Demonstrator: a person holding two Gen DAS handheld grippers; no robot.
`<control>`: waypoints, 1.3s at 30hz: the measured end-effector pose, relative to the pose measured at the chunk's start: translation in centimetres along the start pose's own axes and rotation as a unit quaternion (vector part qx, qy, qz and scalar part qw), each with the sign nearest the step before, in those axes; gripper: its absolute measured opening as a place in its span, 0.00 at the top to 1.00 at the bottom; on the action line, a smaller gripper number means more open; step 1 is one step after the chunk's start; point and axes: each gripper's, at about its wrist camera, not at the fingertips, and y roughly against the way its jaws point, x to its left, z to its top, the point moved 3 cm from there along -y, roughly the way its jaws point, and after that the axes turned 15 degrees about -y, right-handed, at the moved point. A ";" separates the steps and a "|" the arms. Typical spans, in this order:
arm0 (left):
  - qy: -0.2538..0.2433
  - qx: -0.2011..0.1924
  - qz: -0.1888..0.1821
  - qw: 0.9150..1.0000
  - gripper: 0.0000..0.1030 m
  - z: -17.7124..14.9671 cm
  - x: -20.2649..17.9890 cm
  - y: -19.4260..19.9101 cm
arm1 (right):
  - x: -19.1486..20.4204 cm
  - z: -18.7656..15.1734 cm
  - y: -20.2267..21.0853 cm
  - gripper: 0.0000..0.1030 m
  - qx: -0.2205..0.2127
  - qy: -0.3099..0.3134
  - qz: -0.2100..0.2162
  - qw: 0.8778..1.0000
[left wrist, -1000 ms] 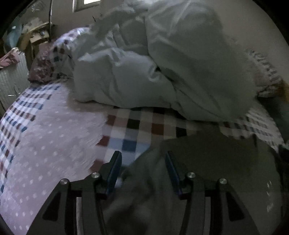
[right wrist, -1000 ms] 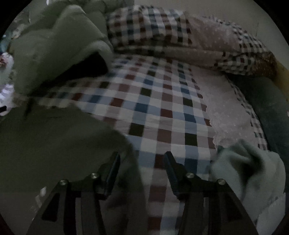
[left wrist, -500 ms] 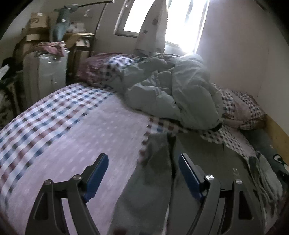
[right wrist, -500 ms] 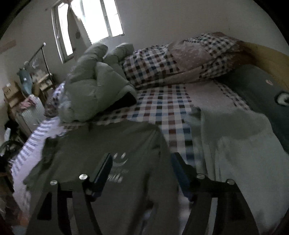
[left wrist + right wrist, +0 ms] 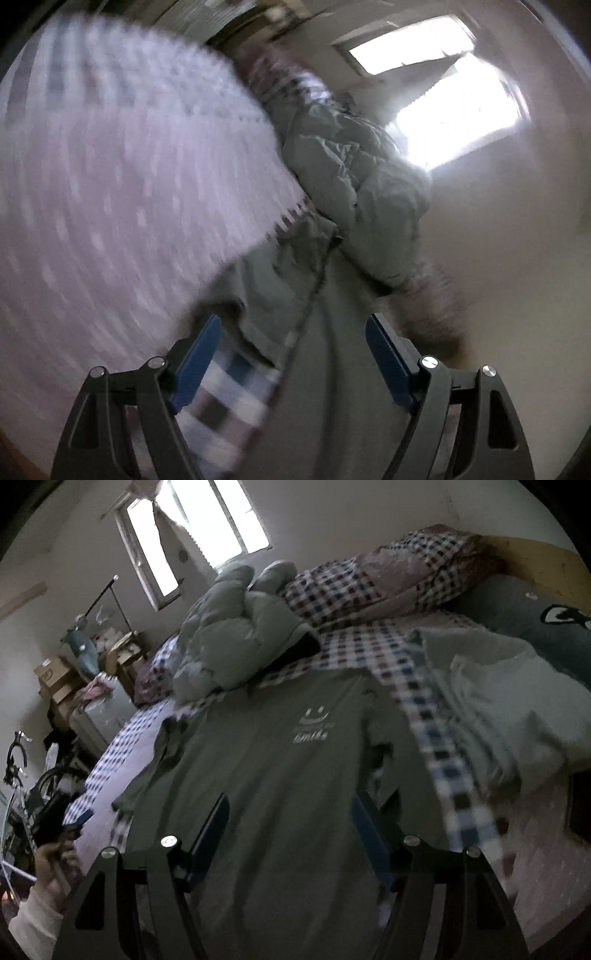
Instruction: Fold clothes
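Grey-green shirt with a smile print lies spread flat on the checked bedspread. At far left, a hand carries the left gripper, jaws apart and empty. Centre: right gripper, jaws wide above the shirt, gripping nothing. Right: pale garment, crumpled.

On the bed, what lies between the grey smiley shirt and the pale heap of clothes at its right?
A strip of checked bedsheet separates shirt from heap, per the right wrist view.
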 end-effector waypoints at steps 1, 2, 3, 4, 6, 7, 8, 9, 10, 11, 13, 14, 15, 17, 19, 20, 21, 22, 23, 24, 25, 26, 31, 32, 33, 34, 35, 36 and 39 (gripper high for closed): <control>0.021 0.006 -0.006 1.000 0.19 -0.4 0.6 -0.6 | 0.6 -0.6 0.0 0.29 0.004 0.007 0.000 1.000; 0.032 0.013 -0.003 0.999 0.19 -0.8 1.2 -1.2 | 1.2 -1.3 0.1 0.29 0.008 0.015 0.000 1.000; 0.038 0.020 0.003 0.999 0.19 -1.1 1.6 -1.8 | 1.9 -1.9 0.0 0.29 0.011 0.027 -0.002 1.000; 0.041 0.026 0.009 0.999 0.19 -1.3 1.9 -2.2 | 2.7 -2.6 -0.2 0.29 0.014 0.040 -0.003 0.999; 0.042 0.025 0.006 0.999 0.19 -0.8 1.8 -2.8 | 4.7 -3.8 -1.2 0.29 0.026 0.073 0.006 0.997; 0.043 0.024 0.003 0.999 0.19 -0.6 1.7 -3.1 | 6.2 -4.5 -2.0 0.29 0.029 0.098 0.010 0.995; 0.040 0.024 0.002 0.999 0.19 -0.4 1.7 -3.4 | 7.6 -5.2 -2.7 0.29 0.031 0.125 0.013 0.992; 0.040 0.025 0.000 0.999 0.19 -0.2 1.8 -3.7 | 9.1 -5.9 -3.5 0.29 0.032 0.152 0.017 0.988; 0.041 0.027 -0.002 0.999 0.19 -0.1 1.9 -4.0 | 10.9 -6.6 -4.5 0.29 0.032 0.178 0.025 0.983; 0.043 0.029 -0.004 0.999 0.19 0.0 2.1 -4.3 | 12.7 -7.4 -5.5 0.29 0.033 0.205 0.036 0.978; 0.048 0.026 -0.009 0.998 0.19 0.3 2.4 -4.6 | 15.9 -8.6 -7.5 0.29 0.036 0.246 0.058 0.967; 0.051 0.025 -0.012 0.998 0.19 0.4 2.6 -4.7 | 17.6 -9.3 -8.7 0.29 0.037 0.269 0.067 0.960; 0.052 0.023 -0.013 0.998 0.19 0.6 2.7 -4.9 | 19.4 -10.2 -9.9 0.29 0.034 0.297 0.072 0.951; 0.049 0.025 -0.012 0.998 0.22 1.0 2.8 -5.2 | 22.8 -12.0 -12.4 0.29 0.029 0.352 0.080 0.932; 0.040 0.029 -0.010 0.999 0.30 1.3 2.7 -5.3 | 25.8 -13.8 -14.8 0.29 0.027 0.401 0.087 0.911; 0.034 0.034 -0.007 0.999 0.33 1.5 2.8 -5.4 | 27.3 -14.7 -16.1 0.29 0.026 0.425 0.090 0.900; 0.030 0.038 -0.004 0.999 0.39 1.6 3.0 -5.5 | 28.5 -15.7 -17.1 0.29 0.026 0.450 0.091 0.888; 0.029 0.042 -0.004 0.999 0.46 1.7 3.2 -5.6 | 29.2 -16.5 -17.9 0.31 0.025 0.468 0.090 0.879; 0.031 0.046 -0.009 0.998 0.47 1.9 3.5 -5.6 | 29.8 -17.0 -18.7 0.31 0.024 0.481 0.090 0.872; 0.032 0.047 -0.013 0.998 0.47 2.0 3.7 -5.8 | 30.4 -17.5 -19.6 0.31 0.024 0.492 0.092 0.865; 0.034 0.048 -0.015 0.998 0.48 2.2 3.9 -5.9 | 31.0 -18.0 -20.4 0.31 0.023 0.503 0.093 0.859; 0.035 0.049 -0.018 0.998 0.50 2.5 4.1 -6.1 | 31.6 -18.5 -21.2 0.32 0.022 0.514 0.094 0.852; 0.037 0.057 -0.017 0.998 0.78 3.2 4.9 -6.8 | 33.1 -20.1 -25.1 0.41 0.016 0.559 0.076 0.826; 0.039 0.056 -0.018 0.998 0.82 3.3 5.1 -6.8 | 33.3 -20.4 -25.8 0.45 0.017 0.566 0.071 0.821; 0.040 0.053 -0.021 0.998 0.89 3.5 5.2 -6.7 | 33.4 -20.5 -26.6 0.47 0.021 0.570 0.066 0.819; 0.041 0.050 -0.024 0.998 0.91 3.6 5.3 -6.6 | 33.5 -20.7 -27.3 0.51 0.024 0.572 0.062 0.817; 0.041 0.047 -0.028 0.998 0.93 3.7 5.4 -6.5 | 33.6 -20.7 -27.8 0.53 0.026 0.573 0.061 0.817; 0.037 0.043 -0.033 0.998 0.96 3.9 5.3 -6.3 | 33.7 -20.8 -28.3 0.54 0.026 0.573 0.060 0.817; 0.025 0.029 -0.038 0.999 0.99 4.4 5.0 -5.3 | 34.0 -20.2 -28.9 0.98 0.030 0.555 0.052 0.830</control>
